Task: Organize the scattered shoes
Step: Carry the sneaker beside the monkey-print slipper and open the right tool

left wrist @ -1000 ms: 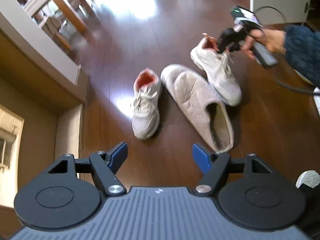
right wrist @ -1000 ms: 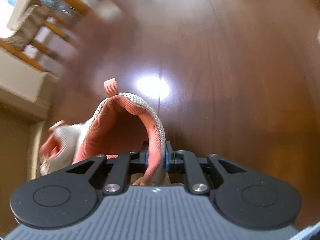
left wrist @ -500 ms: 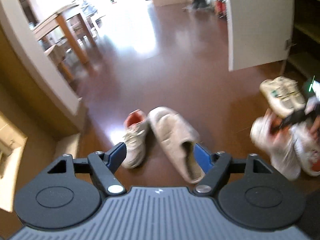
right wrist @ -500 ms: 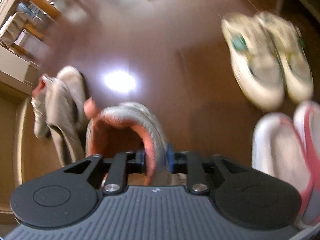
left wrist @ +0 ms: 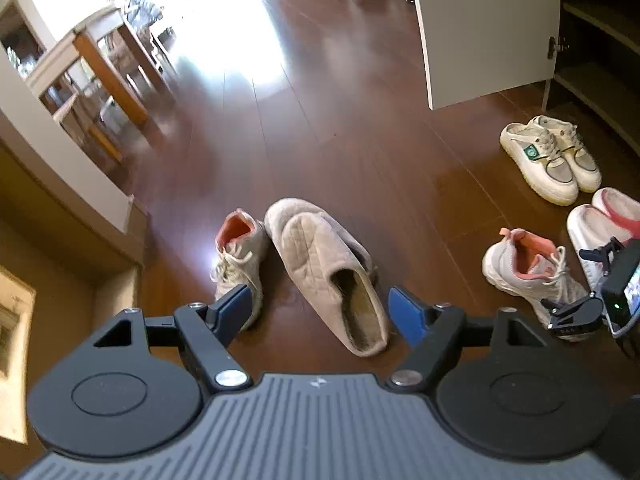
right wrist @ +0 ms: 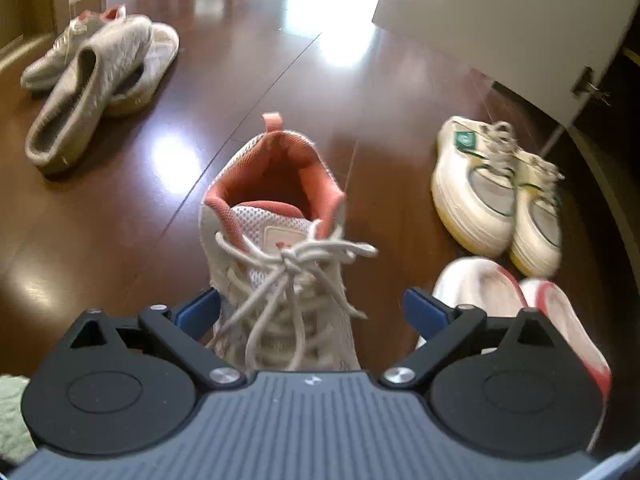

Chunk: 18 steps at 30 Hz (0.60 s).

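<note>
While the right gripper opens its jaws, the white sneaker with the coral lining sits upright on the wooden floor between them. Neither blue pad presses on it, so it is let go. It stands just beside the pink-trimmed slippers and near the pair of green-badged sneakers, close to the open white cabinet door.

Its mate, the other coral-lined sneaker, lies well apart toward the wall side of the floor, touching the fuzzy beige slippers, one of which lies partly across the other. The left gripper hangs above these with its jaws wide and nothing between them.

The sneaker looks light, with a soft mesh upper that will probably fold under a squeeze, so pinching the toe box would likely crush it without giving much hold. The padded heel collar, or the tongue edge, seems the firmest thin wall to clamp; the small coral pull tab at the heel looks too narrow. Loose laces may snag on a pad. The beige slippers look floppy and plush, probably lighter still, and would likely sag from any grip; the rim of the opening near the heel is the best place, and the upper one should go first.
</note>
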Tool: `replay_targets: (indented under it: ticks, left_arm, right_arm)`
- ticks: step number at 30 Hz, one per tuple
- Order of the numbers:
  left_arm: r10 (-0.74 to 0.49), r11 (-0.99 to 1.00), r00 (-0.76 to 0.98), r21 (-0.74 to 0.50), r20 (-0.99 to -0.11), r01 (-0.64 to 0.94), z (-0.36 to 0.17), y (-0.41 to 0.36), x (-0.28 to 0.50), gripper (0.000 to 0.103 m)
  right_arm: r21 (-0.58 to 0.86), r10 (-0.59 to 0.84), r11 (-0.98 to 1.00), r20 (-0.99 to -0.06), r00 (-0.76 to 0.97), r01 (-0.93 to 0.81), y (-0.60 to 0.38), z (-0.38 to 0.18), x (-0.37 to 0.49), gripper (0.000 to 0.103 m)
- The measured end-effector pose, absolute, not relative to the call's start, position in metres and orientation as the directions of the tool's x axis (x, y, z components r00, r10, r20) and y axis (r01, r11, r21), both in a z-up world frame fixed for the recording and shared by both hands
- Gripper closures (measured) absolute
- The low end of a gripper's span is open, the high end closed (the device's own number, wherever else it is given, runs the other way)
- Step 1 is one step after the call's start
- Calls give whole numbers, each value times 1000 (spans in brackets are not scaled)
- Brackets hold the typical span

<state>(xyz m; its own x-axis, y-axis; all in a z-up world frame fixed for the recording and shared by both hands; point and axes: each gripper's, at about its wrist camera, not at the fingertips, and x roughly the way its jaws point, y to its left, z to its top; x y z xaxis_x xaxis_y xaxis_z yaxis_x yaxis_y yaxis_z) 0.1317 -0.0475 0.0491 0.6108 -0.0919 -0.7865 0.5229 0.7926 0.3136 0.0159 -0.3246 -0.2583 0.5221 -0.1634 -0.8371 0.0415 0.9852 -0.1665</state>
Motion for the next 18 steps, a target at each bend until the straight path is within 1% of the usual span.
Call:
replay_targets:
  ticks: [2, 3, 5, 9, 13, 18]
  left_arm:
    - [-86, 788, 615, 324, -784, 524, 47, -51, 133, 25]
    - [-89, 787, 610, 320, -787, 527, 46, -53, 134, 25]
    - [-95, 781, 601, 315, -794, 539, 44, -58, 135, 25]
    - [-85, 758, 601, 339, -795, 557, 38, -66, 136, 25]
    - [-85, 748, 603, 349, -793, 564, 35, -70, 135, 25]
    - [-73, 744, 615, 367, -785, 558, 34, -67, 135, 25]
  right_arm:
    - [-108, -130, 991, -871, 473, 73, -327, -273, 21, 22]
    - [-102, -141, 989, -878, 457, 109, -324, -275, 18, 23]
    - [-118, -190, 977, -867, 461, 180, -316, -275, 6, 30]
    - [-144, -277, 937, -863, 422, 320, -307, -273, -16, 33]
    - [-164, -349, 869, -872, 343, 467, -317, -272, -27, 34]
    - [-187, -364, 873, -865, 346, 451, -325, -273, -29, 34]
